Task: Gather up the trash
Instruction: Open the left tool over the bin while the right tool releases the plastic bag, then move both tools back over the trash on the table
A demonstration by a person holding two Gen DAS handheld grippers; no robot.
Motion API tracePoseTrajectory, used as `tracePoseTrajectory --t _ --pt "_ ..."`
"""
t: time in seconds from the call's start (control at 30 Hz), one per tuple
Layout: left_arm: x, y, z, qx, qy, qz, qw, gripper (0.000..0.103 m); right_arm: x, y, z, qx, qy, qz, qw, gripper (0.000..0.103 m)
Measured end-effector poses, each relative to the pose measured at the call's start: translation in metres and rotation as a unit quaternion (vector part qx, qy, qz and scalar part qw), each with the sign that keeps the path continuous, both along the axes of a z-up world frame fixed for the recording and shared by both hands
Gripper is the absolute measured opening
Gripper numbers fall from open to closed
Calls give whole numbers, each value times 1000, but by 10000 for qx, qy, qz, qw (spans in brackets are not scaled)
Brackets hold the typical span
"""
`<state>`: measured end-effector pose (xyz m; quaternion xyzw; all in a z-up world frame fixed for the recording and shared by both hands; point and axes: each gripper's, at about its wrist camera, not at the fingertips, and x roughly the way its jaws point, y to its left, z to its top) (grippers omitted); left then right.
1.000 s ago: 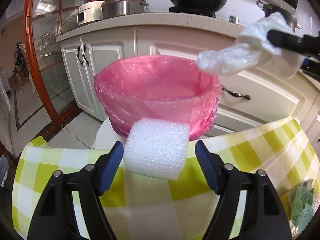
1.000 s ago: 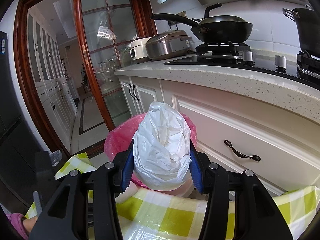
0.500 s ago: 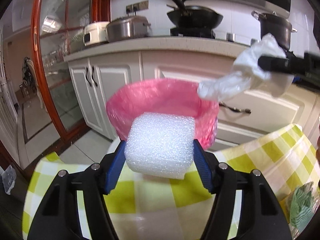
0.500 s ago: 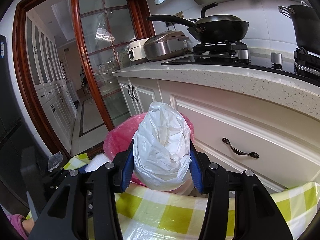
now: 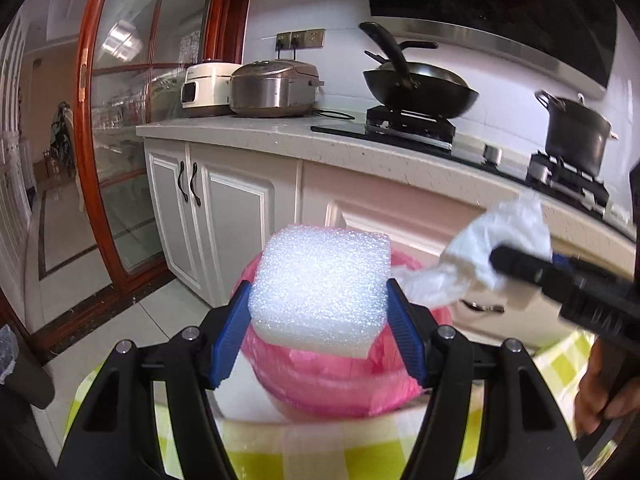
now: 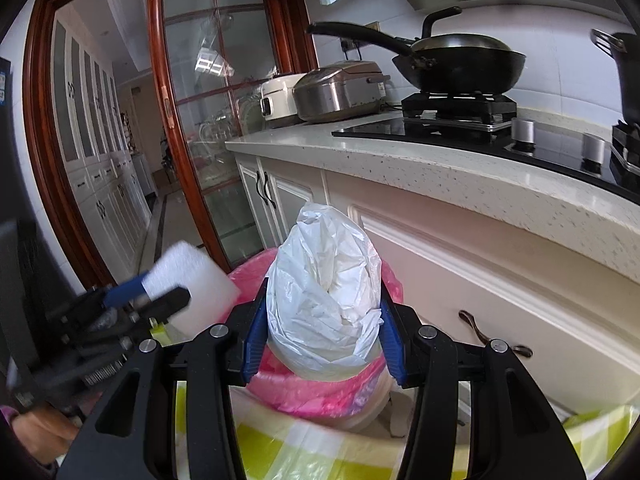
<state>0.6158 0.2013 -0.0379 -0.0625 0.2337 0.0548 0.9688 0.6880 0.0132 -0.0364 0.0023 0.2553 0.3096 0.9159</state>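
The left tongs (image 5: 318,312) are pinching a white foam block (image 5: 320,288) between blue pads, its broad face tilting upward. The right tongs (image 6: 322,320) are squeezing a crumpled plastic bag (image 6: 324,296), standing upright lengthwise. Both are hovering over the pink-lined bin (image 5: 332,384) beyond the checkered desk (image 5: 320,456).

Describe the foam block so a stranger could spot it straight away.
Find the white kitchen counter with the black wok, then look down to the bin lined in pink plastic in front of the cabinets. The foam block is held just before it, between the left gripper's blue pads. Unlike the crumpled white bag beside it, it is squarish, thick and bubbly-textured.
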Motion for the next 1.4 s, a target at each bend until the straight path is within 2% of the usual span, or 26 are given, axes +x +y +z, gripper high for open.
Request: tracePoseTrajectory --t 0.27,0.3,0.33,0.37,0.4,0.53,0.67,0.77,0.87,0.97,1.07,1.27,1.4 --pt "47 17 -1 -208 173 -43 9996 65 31 21 -21 -112 237 99 9996 51" --pt "51 19 -3 -238 175 -27 9996 66 34 25 -23 -159 233 131 9995 55" --pt "53 21 -4 -252 187 -6 9995 71 36 27 -25 -203 209 148 9995 60" --pt "55 23 -6 -264 193 8 9995 75 37 29 -27 -254 154 153 9994 71" --pt "58 25 -8 -262 189 27 9995 75 38 29 -28 -256 124 172 9994 74" --pt "61 30 -13 -267 198 91 9994 75 40 20 -31 -195 153 159 9996 74" --pt "44 30 -13 -226 144 128 9996 75 28 -3 -23 -26 161 99 9998 74" --pt "15 26 -7 -196 81 186 9996 75 3 -31 -8 -12 118 72 9999 74" --pt "-27 16 4 -45 24 298 9995 88 -32 -57 9 -84 20 50 9999 74" --pt "-78 6 15 -80 -59 356 9993 98 -82 -92 25 -45 -23 32 10000 74" --pt "-137 -6 24 -26 -126 413 9991 98 -144 -131 33 -21 -86 -78 9999 74" --pt "-253 -41 25 31 -268 579 9980 98 -257 -176 22 -52 -114 -274 9995 76" --pt "-316 -65 9 -4 -194 690 9974 98 -316 -189 -1 -107 47 -301 9995 76"
